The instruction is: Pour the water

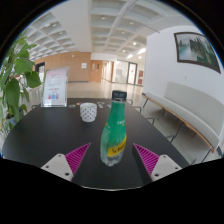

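bottle [116,130] (green) between open tool [112,157] fingers

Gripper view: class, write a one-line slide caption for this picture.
Open gripper approaches a green bottle standing between its fingers on a dark table, a white cup beyond.

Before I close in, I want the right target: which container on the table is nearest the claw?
The green bottle with the dark cap, standing upright just ahead of the open claw. The white patterned cup sits farther back on the dark table.
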`<state>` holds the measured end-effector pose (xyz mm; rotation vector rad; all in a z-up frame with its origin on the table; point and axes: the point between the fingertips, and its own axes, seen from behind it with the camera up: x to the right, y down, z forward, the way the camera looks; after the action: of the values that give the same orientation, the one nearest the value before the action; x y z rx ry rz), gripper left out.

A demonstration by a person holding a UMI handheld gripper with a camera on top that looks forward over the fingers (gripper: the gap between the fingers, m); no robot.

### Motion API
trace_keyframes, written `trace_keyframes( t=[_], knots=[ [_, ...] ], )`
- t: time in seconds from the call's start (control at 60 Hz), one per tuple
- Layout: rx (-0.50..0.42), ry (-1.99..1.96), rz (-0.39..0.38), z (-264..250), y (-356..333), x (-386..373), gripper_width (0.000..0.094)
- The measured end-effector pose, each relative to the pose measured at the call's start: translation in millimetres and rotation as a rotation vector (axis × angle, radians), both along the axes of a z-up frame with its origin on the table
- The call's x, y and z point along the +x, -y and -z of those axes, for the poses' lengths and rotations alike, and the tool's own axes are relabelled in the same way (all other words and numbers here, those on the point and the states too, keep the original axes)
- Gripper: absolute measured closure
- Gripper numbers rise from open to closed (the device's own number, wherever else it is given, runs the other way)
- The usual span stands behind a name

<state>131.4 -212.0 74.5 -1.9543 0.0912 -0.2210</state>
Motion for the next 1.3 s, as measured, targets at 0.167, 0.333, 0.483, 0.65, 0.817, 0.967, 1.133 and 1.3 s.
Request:
trace_keyframes(
  t=[0.167,0.333,0.483,0.65,0.817,0.967,1.133,1.3],
  knots=[
    [0.062,0.023,-0.009,3,-56,7,0.0175],
    [0.125,0.053,0.0,2,-73,16,0.0446],
    [0.115,0.06,0.043,-2,-74,35,0.0525],
    [0.133,0.269,0.171,-47,-89,106,0.0527],
    [0.15,0.749,0.264,-146,-133,173,0.0527],
    [0.204,1.207,0.232,-233,-210,164,0.0525],
    [0.212,1.726,0.079,-272,-294,97,0.0526],
    [0.213,2.204,-0.169,-240,-347,18,0.0527]
  ],
)
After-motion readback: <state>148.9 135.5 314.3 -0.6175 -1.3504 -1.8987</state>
